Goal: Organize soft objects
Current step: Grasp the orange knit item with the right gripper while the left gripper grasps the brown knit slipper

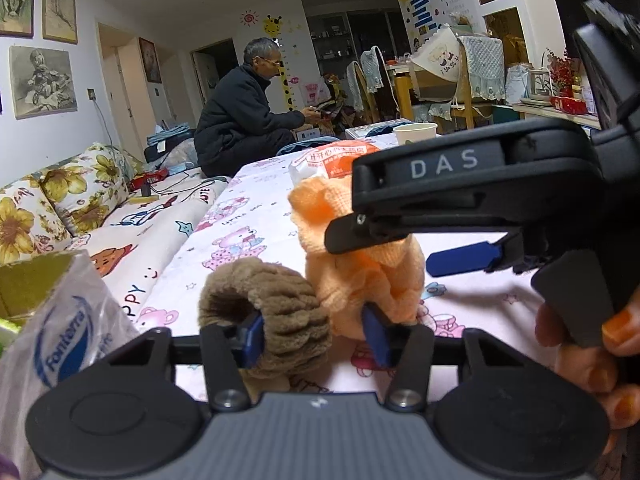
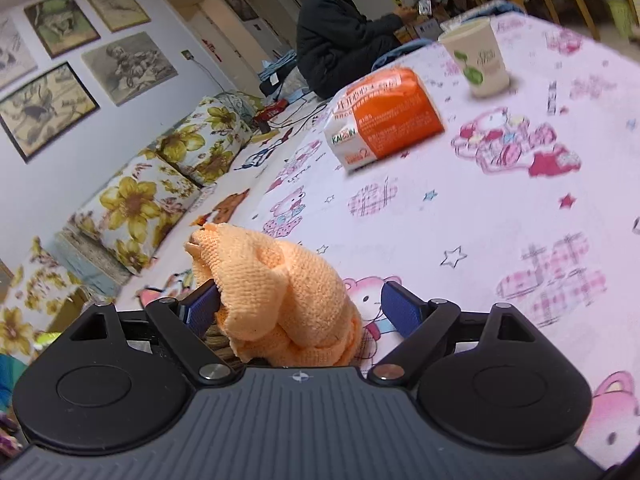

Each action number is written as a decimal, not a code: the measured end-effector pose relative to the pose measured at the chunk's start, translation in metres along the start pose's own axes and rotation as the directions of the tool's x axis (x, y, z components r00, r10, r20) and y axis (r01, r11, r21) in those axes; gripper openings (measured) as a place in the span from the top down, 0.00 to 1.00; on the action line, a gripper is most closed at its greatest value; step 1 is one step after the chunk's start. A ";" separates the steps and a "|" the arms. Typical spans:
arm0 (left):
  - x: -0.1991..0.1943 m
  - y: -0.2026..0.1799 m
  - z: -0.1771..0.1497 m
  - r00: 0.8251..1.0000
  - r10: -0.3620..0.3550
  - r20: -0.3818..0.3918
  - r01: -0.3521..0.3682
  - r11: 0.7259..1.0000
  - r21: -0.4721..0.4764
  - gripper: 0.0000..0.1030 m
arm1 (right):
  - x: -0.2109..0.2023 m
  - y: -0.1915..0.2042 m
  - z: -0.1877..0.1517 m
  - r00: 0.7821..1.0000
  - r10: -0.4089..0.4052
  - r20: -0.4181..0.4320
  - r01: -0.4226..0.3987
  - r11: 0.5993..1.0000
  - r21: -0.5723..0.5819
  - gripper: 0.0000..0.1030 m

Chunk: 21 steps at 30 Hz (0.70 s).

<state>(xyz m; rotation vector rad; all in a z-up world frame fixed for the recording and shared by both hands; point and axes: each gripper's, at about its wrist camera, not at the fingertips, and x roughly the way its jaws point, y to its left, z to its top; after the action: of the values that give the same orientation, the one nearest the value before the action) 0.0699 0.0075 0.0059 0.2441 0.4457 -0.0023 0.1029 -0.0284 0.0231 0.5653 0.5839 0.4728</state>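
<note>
An orange knitted cloth (image 1: pixel 360 268) stands bunched on the pink cartoon tablecloth (image 1: pixel 240 216), with a brown fuzzy cloth (image 1: pixel 272 304) curled against its left side. My left gripper (image 1: pixel 314 336) has both between its blue pads; the left pad sits in the brown cloth and the right pad is at the foot of the orange one. My right gripper (image 1: pixel 384 252) reaches in from the right, straddling the orange cloth higher up. In the right wrist view the orange cloth (image 2: pixel 280 292) touches the left pad of the right gripper (image 2: pixel 300 308), while a gap shows at the right pad.
An orange-and-white tissue pack (image 2: pixel 384 120) and a paper cup (image 2: pixel 476 60) stand farther back on the table. A plastic bag (image 1: pixel 68 340) lies at the near left. A flowered sofa (image 1: pixel 80 188) runs along the left wall, where a person (image 1: pixel 244 112) sits. A hand (image 1: pixel 580 352) holds the right gripper.
</note>
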 end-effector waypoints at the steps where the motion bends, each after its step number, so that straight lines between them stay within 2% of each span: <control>1: 0.000 -0.001 0.000 1.000 -0.004 0.001 0.004 1.000 0.000 0.60 | 0.000 -0.001 -0.001 1.000 0.004 -0.001 -0.004 1.000 0.004 0.00; 3: 0.000 -0.002 0.001 1.000 -0.008 0.000 0.008 1.000 0.005 0.67 | 0.002 -0.002 -0.002 1.000 0.023 -0.009 -0.022 0.999 0.029 0.02; 4: 0.000 -0.003 0.000 1.000 -0.011 -0.002 0.011 1.000 0.007 0.71 | 0.002 -0.003 -0.003 0.999 0.041 -0.016 -0.040 0.998 0.047 0.10; 6: -0.001 -0.004 0.000 1.000 -0.012 -0.002 0.012 1.000 0.011 0.75 | 0.002 -0.004 -0.004 0.998 0.063 -0.021 -0.061 0.995 0.073 0.15; 11: -0.002 0.001 0.000 1.000 -0.008 -0.006 0.008 1.000 0.002 0.87 | 0.001 0.003 -0.005 0.998 0.057 -0.022 -0.055 0.996 0.076 0.26; 17: -0.011 0.002 -0.002 1.000 -0.008 0.014 0.008 1.000 -0.004 0.90 | -0.005 0.007 -0.003 1.000 0.013 -0.006 -0.012 0.997 0.080 0.35; 21: -0.018 0.003 -0.002 1.000 -0.017 0.022 0.017 1.000 -0.013 0.90 | -0.015 0.006 0.002 0.999 -0.046 0.011 0.045 0.996 0.079 0.36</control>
<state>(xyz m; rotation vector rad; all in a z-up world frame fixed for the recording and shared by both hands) 0.0530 0.0101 0.0121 0.2272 0.4255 -0.0184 0.0912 -0.0333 0.0335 0.6283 0.6038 0.4044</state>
